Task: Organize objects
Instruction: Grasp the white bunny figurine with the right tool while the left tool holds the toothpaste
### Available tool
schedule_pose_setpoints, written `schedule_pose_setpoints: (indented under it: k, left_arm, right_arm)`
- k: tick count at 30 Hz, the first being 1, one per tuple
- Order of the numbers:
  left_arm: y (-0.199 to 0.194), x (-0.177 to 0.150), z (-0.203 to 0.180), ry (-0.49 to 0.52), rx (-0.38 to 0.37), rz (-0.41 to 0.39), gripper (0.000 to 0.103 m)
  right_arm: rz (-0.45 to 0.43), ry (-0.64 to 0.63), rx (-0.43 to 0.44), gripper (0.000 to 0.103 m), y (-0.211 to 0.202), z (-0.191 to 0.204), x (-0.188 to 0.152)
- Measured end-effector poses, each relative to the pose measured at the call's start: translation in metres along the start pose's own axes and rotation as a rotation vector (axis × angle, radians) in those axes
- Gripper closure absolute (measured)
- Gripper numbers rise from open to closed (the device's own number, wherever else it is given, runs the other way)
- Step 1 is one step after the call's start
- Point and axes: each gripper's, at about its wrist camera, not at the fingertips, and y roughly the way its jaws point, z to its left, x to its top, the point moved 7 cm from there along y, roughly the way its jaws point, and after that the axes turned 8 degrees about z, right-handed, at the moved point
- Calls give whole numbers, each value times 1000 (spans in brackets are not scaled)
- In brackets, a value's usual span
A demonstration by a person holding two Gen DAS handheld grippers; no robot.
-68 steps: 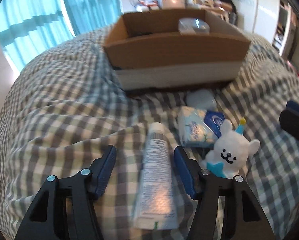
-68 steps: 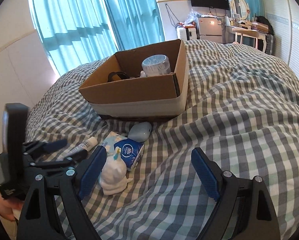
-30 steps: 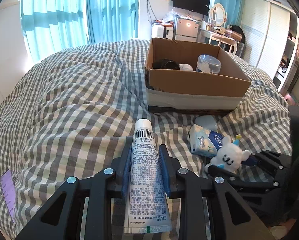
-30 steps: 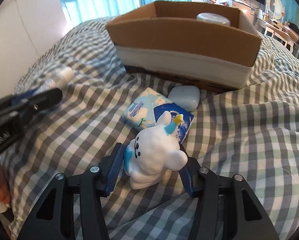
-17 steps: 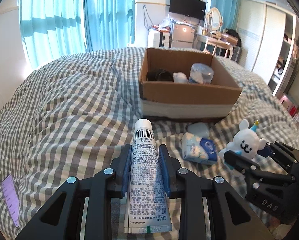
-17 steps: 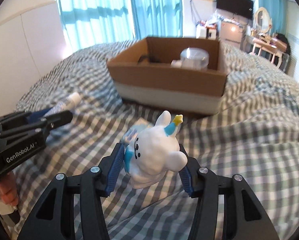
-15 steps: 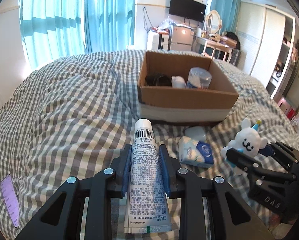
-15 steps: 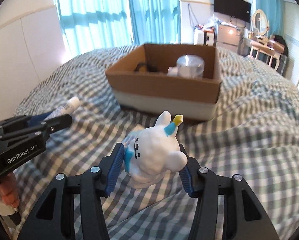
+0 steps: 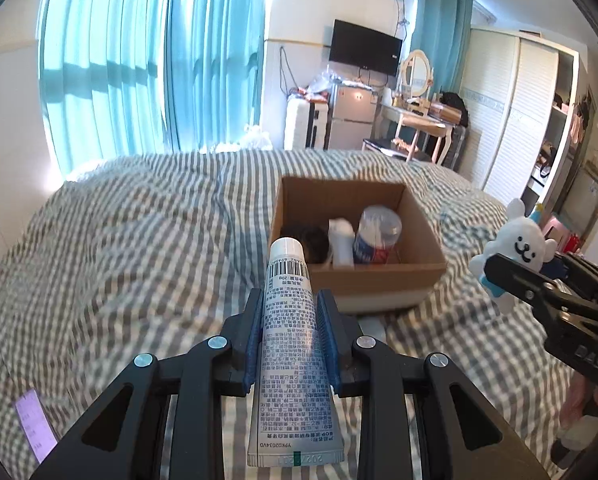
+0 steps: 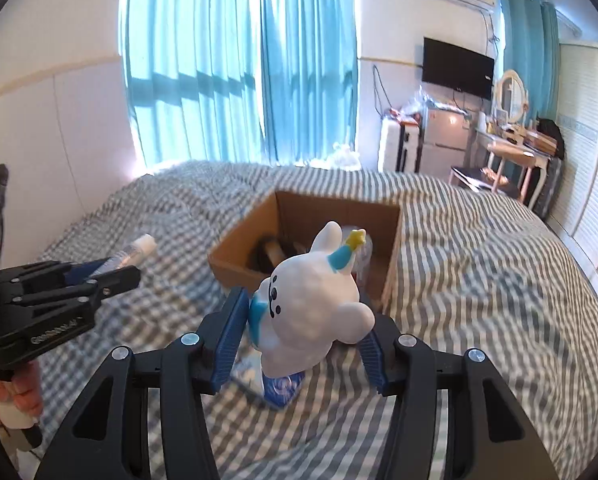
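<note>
My left gripper [image 9: 290, 340] is shut on a white tube [image 9: 291, 344] with its cap pointing at the cardboard box [image 9: 379, 276], held above the bed. My right gripper [image 10: 303, 332] is shut on a white bunny figure [image 10: 311, 300] with a blue party hat, also raised, in front of the box [image 10: 235, 264]. The bunny [image 9: 515, 248] shows at the right of the left wrist view, and the tube [image 10: 133, 254] at the left of the right wrist view. The box holds a clear-lidded jar [image 9: 379, 234], a white bottle [image 9: 341, 244] and a dark object [image 9: 307, 242].
The bed has a grey checked cover [image 9: 139, 240]. A blue tissue pack [image 10: 279, 388] lies on it under the bunny. A purple slip [image 9: 35, 428] lies at the lower left. Blue curtains, a TV and a dresser stand behind the bed.
Both grippers have risen higher above the bed with the tube and bunny still held. The view now looks down into the box.
</note>
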Motion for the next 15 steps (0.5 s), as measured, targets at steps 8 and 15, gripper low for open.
schedule_pose_setpoints:
  k: [8,15]
  left_arm:
    - [7,61,-12,40,9,-45,76]
    - [41,98,-18,66,-2,-32,76]
  right_arm:
    - [-68,-19,43,51,-14,-6,59]
    - [-52,-25,24,51,14,-22,98]
